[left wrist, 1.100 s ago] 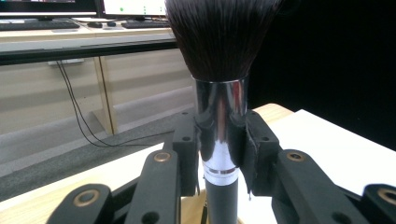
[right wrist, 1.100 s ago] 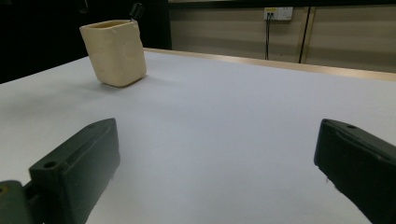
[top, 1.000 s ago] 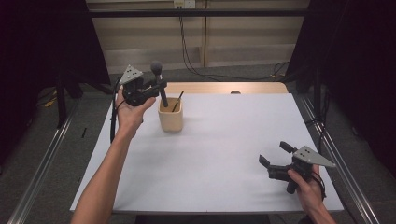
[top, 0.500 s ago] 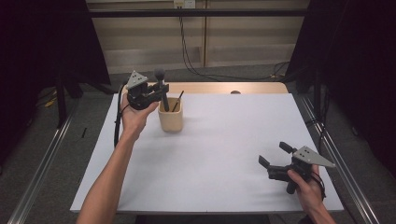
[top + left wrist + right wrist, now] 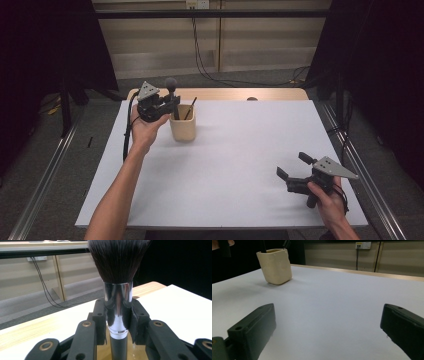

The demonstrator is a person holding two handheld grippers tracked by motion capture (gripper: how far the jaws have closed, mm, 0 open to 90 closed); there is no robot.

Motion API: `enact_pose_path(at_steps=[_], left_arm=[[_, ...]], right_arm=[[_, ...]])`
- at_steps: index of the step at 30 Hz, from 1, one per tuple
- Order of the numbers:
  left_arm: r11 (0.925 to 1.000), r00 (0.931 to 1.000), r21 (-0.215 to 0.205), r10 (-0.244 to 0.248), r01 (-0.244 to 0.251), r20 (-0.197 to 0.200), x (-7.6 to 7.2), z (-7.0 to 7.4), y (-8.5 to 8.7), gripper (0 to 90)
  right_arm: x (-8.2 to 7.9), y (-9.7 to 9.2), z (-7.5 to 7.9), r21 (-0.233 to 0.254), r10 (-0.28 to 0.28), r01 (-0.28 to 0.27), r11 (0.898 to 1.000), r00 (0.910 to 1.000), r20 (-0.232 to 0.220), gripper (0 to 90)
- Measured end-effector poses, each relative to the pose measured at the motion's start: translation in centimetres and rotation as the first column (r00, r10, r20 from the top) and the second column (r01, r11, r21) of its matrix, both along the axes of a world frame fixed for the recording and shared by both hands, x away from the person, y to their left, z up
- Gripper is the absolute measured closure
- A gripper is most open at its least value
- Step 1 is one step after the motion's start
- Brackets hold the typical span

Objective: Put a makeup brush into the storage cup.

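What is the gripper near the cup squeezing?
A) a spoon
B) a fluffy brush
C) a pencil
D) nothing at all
B: the left gripper has its jaws closed on the shiny metal collar of a brush with dark fluffy bristles, and the brush handle goes down into the beige cup.

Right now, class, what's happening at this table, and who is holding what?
A person works at a white table with a hand-held gripper in each hand. The left gripper is shut on the silver collar of a makeup brush, bristles up, its handle standing in a cream cup near the table's far left. Another thin tool leans in that cup. The right gripper hovers open at the near right, holding nothing.
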State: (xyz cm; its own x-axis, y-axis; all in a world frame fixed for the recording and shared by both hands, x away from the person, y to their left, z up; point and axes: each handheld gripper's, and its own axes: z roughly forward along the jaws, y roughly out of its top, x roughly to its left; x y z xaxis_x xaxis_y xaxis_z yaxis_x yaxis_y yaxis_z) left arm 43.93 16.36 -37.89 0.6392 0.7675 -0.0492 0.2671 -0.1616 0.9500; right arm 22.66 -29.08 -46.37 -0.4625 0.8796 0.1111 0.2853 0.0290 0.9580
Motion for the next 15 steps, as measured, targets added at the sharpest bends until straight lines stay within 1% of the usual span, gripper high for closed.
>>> enact_pose_path(at_steps=[4, 7, 10, 13, 15], left_arm=[[1.0, 1.0, 0.002, -0.004, 0.004, -0.004, -0.1, -0.6, -0.2, 70.5], [0.9999, 0.9999, 0.014, -0.009, 0.009, -0.009, -0.1, -1.0, -0.2, 70.5], [0.9999, 0.9998, 0.014, -0.005, 0.006, -0.021, -0.1, -1.6, -0.2, 70.6], [0.9999, 0.9997, 0.011, -0.008, 0.008, -0.024, -0.1, -1.9, -0.2, 70.5], [0.9999, 0.9996, 0.016, -0.006, 0.007, -0.027, -0.1, -2.0, -0.1, 70.5]], right_arm=[[0.1, 0.1, 0.0, -0.003, 0.001, -0.001, 1.0, 1.0, 0.001, 0.0], [0.0, 0.0, 0.0, -0.003, 0.002, -0.002, 1.0, 1.0, 0.001, 0.0], [0.1, 0.0, -0.1, -0.008, 0.001, -0.001, 1.0, 1.0, -0.006, 0.0], [0.1, 0.0, -0.1, -0.006, 0.0, 0.0, 1.0, 1.0, -0.005, 0.0], [0.1, 0.0, -0.1, -0.005, 0.0, 0.0, 1.0, 1.0, -0.005, 0.0]])
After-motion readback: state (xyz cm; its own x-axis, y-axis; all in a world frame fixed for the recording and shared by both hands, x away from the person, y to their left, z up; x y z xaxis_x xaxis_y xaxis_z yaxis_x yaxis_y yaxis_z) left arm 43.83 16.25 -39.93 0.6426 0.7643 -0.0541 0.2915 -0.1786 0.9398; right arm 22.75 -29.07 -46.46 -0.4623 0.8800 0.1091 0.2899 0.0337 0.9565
